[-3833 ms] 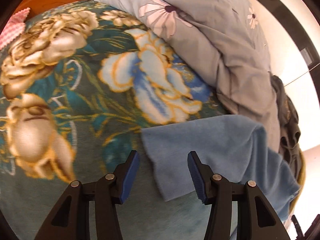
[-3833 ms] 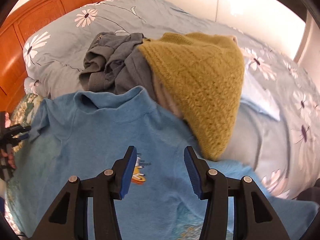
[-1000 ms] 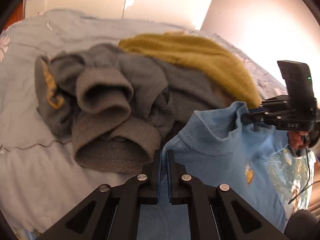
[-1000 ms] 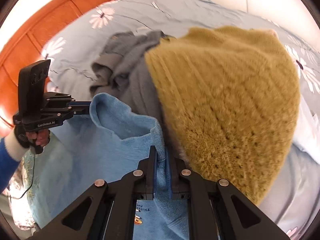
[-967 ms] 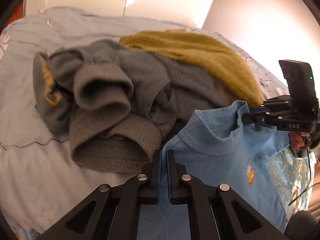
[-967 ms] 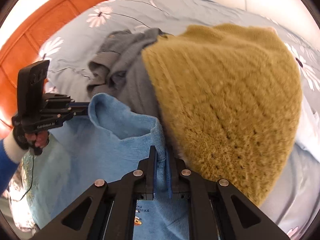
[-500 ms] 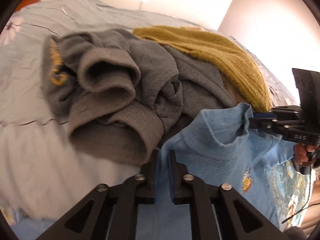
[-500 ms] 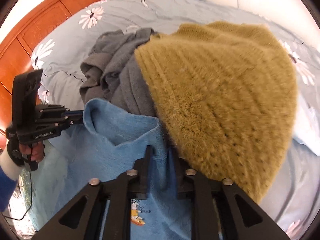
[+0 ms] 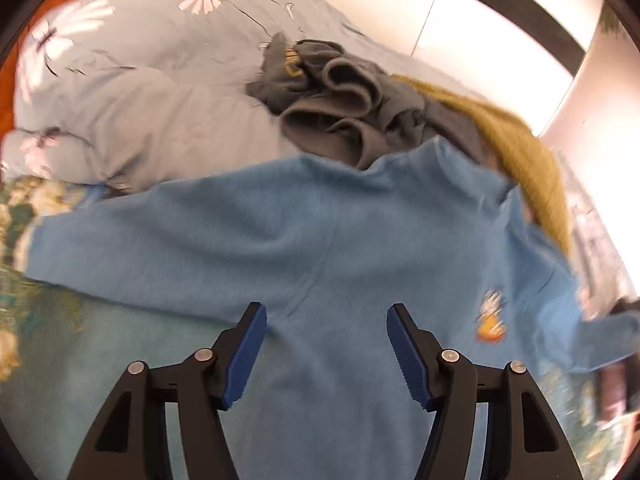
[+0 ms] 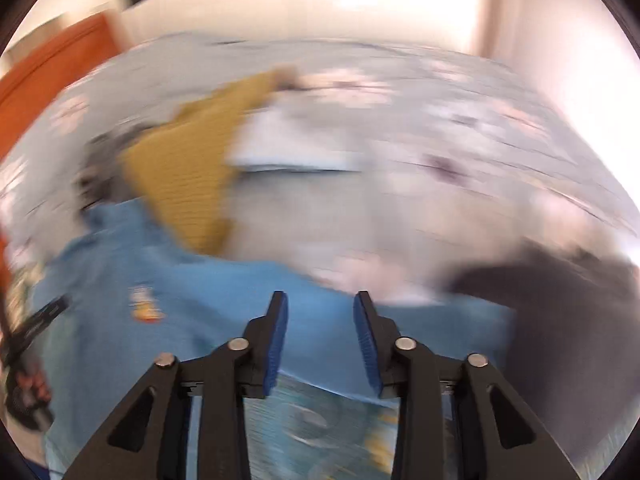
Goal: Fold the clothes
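A light blue sweatshirt [image 9: 360, 240] with a small cartoon print lies spread face up on the bed, one sleeve stretched to the left. My left gripper [image 9: 324, 344] is open and empty above the shirt's left side. My right gripper [image 10: 320, 332] is open and empty over the shirt's right sleeve [image 10: 400, 320]; that view is blurred. The shirt also shows in the right wrist view [image 10: 160, 280].
A grey sweatshirt [image 9: 340, 108] and a mustard knitted sweater [image 9: 520, 152] lie bunched just beyond the shirt's collar. A grey floral duvet [image 9: 140, 100] lies behind. A teal floral blanket [image 9: 60, 340] lies under the shirt. A dark shape [image 10: 560, 320] shows at the right.
Both grippers have opened and let go of the blue shirt's collar and shoulders. Both have pulled back, and the shirt now lies flat. The right gripper has swung to the right.
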### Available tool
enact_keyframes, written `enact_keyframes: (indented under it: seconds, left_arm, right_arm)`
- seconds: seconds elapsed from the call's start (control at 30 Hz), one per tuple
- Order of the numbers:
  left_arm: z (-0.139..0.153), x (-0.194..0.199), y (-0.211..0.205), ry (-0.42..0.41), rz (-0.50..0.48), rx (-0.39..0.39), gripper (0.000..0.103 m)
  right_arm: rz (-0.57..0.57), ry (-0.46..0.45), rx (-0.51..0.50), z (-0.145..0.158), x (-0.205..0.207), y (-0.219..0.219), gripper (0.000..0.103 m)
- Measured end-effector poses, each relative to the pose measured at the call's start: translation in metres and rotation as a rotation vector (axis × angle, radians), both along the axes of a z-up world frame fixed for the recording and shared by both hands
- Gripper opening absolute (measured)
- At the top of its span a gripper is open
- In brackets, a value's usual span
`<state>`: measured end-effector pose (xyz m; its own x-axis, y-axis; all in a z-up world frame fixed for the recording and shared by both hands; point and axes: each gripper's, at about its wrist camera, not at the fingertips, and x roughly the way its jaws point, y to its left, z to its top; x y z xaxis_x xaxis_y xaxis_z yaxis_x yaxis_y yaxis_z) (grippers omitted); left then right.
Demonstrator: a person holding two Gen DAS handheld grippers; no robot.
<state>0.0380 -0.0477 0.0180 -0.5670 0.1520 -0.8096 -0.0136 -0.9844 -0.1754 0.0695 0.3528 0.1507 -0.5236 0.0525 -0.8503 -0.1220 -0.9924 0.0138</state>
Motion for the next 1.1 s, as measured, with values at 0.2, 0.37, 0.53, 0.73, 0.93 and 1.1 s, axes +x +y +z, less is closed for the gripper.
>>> enact_keyframes:
  seconds: [0.2, 0.37, 0.53, 0.73, 0.93, 1.1]
  left_arm:
    - [-0.001, 0.008, 0.021, 0.011, 0.008, 0.038, 0.067]
    - [-0.002, 0.013, 0.039, 0.018, -0.013, 0.033, 0.067]
    - [-0.008, 0.014, 0.044, 0.035, -0.009, 0.008, 0.067]
    - [-0.021, 0.014, 0.02, 0.041, 0.052, 0.019, 0.067]
    - [-0.026, 0.008, -0.016, 0.043, 0.139, 0.041, 0.067]
    - [-0.028, 0.004, -0.047, 0.046, 0.213, 0.054, 0.067]
  right_arm:
    - [-0.146, -0.067, 0.054, -0.002, 0.013, 0.053, 0.04]
    - [-0.143, -0.127, 0.081, -0.016, 0.002, 0.049, 0.04]
    - [-0.17, -0.158, 0.058, -0.021, 0.0, 0.054, 0.012]
    - [-0.156, -0.138, -0.013, -0.001, -0.005, 0.039, 0.002]
    - [0.042, 0.002, -0.121, 0.065, -0.015, -0.04, 0.002]
    - [0.347, 0.117, -0.242, 0.107, -0.034, -0.156, 0.002]
